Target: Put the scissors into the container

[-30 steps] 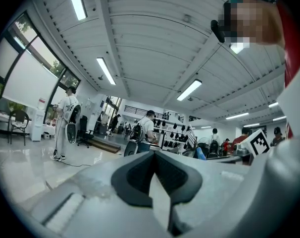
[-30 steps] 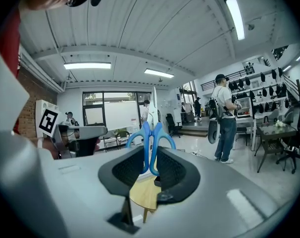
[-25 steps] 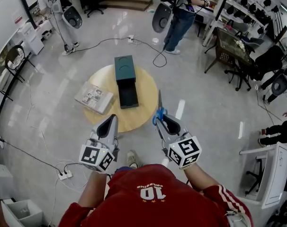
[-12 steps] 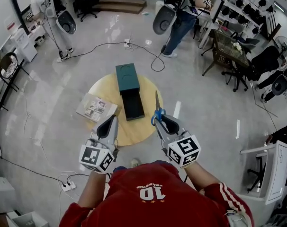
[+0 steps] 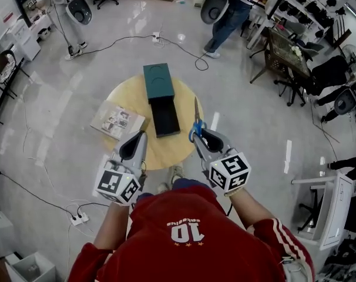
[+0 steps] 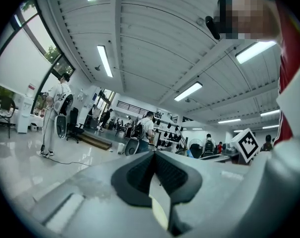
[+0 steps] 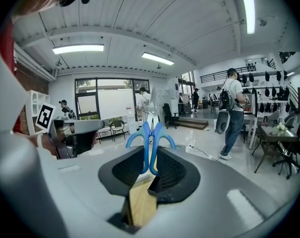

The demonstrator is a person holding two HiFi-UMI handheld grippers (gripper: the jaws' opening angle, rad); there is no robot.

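Pinching the scissors point(image 5: 196, 117) by the handles, the right gripper point(image 5: 200, 136) should bring them over the container point(image 5: 165, 117), blades along its length. The left gripper point(image 5: 138, 140) is pressed together, empty.

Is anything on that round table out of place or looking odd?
One thing: the booklet lies askew at the round table's left edge, one corner hanging past the rim. The dark green container sits mid-table, and the scissors are clamped in the right gripper; nothing spilled.
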